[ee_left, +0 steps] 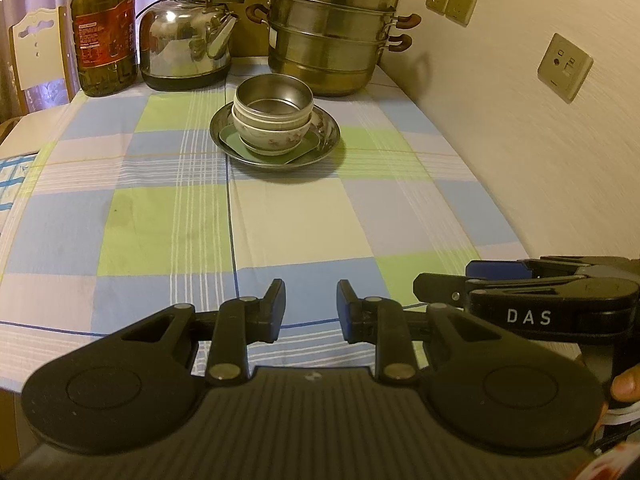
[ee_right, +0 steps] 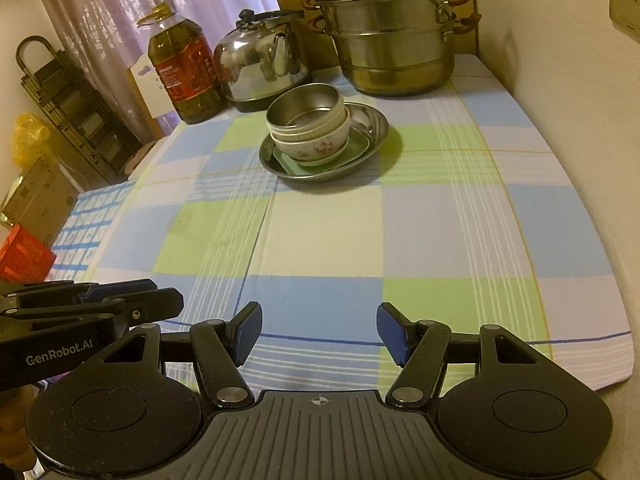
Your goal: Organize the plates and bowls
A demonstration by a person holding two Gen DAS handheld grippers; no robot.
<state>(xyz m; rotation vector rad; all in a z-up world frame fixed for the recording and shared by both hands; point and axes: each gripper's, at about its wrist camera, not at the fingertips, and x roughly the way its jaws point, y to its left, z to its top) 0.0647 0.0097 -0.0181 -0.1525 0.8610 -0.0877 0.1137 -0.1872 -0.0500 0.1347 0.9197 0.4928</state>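
Left wrist view: at twelve o'clock, bowls (ee_left: 273, 118) stacked on plate (ee_left: 275, 136); my left gripper (ee_left: 311, 307) and right gripper (ee_right: 319, 334) hang apart, empty — organizing looks finished.

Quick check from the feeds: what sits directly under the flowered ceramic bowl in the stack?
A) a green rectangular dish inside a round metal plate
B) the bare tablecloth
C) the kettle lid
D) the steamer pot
A: the flowered ceramic bowl rests on a green rectangular dish, which lies in the round metal plate.

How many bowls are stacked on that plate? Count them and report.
3: steel bowl on top, white bowl under it, flowered white bowl lowest, on the green square dish. More may be nested unseen.
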